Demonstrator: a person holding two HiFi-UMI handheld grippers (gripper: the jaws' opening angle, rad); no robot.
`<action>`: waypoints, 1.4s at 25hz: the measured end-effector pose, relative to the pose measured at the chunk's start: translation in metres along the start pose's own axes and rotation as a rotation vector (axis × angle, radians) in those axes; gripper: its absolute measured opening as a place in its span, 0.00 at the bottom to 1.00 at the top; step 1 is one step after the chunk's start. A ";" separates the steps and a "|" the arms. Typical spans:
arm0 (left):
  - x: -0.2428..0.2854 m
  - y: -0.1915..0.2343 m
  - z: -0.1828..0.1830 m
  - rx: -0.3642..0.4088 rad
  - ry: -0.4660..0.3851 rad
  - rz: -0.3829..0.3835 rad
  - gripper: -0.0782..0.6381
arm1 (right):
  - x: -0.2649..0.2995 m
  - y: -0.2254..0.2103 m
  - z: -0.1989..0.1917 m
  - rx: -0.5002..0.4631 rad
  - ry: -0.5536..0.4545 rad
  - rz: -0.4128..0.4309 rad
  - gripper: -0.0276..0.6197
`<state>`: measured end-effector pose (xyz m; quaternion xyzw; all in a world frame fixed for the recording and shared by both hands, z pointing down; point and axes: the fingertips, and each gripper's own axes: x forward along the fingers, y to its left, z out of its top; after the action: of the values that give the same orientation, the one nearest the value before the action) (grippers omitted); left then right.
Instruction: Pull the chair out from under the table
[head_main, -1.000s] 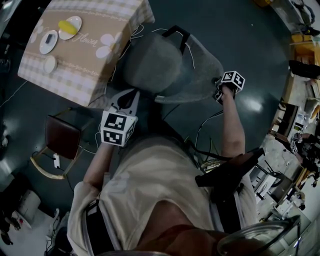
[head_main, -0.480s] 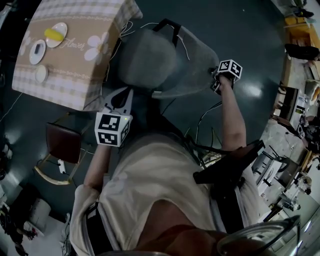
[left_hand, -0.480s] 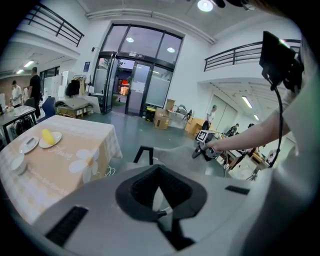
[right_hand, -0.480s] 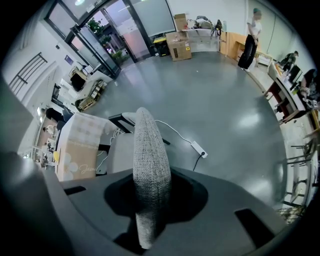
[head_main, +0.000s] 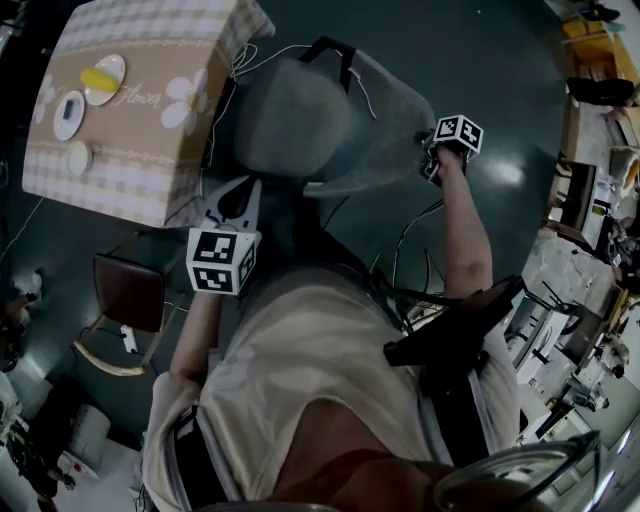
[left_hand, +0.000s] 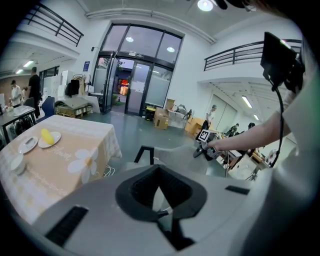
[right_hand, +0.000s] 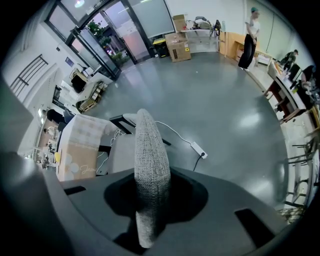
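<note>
The grey fabric chair (head_main: 290, 115) stands beside the corner of the table (head_main: 130, 160) with the checked, flower-printed cloth. Its seat is largely out from under the tabletop. My right gripper (head_main: 428, 160) is shut on the edge of the chair's backrest (head_main: 385, 120). In the right gripper view the woven backrest (right_hand: 150, 165) runs straight down between the jaws. My left gripper (head_main: 248, 185) hangs near the seat's near edge, its white fingers closed together on nothing. In the left gripper view the chair (left_hand: 172, 150) and the right gripper (left_hand: 202, 150) lie ahead.
Plates (head_main: 100, 80) sit on the table. A brown-seated wooden chair (head_main: 125, 290) stands at lower left. A power strip (right_hand: 199, 148) with its cable lies on the dark floor behind the chair. Desks and boxes line the room's right side; a person (right_hand: 248, 37) stands far off.
The head view has swung a little, so the table and chair sit slightly further left in the picture. Both grippers keep their places and the right keeps its hold.
</note>
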<state>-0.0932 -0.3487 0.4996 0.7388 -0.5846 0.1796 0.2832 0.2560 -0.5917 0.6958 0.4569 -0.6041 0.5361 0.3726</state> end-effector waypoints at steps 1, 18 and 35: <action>0.001 0.000 0.000 0.000 -0.001 0.000 0.12 | 0.000 0.000 0.000 -0.002 0.001 0.003 0.18; 0.001 -0.003 0.000 0.003 0.000 0.004 0.12 | -0.012 -0.021 0.001 0.016 -0.009 0.008 0.18; -0.004 -0.007 0.006 0.035 0.005 -0.002 0.12 | -0.024 -0.036 0.000 0.032 -0.026 0.011 0.18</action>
<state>-0.0877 -0.3483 0.4914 0.7438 -0.5799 0.1913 0.2718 0.2979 -0.5883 0.6840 0.4665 -0.6027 0.5417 0.3546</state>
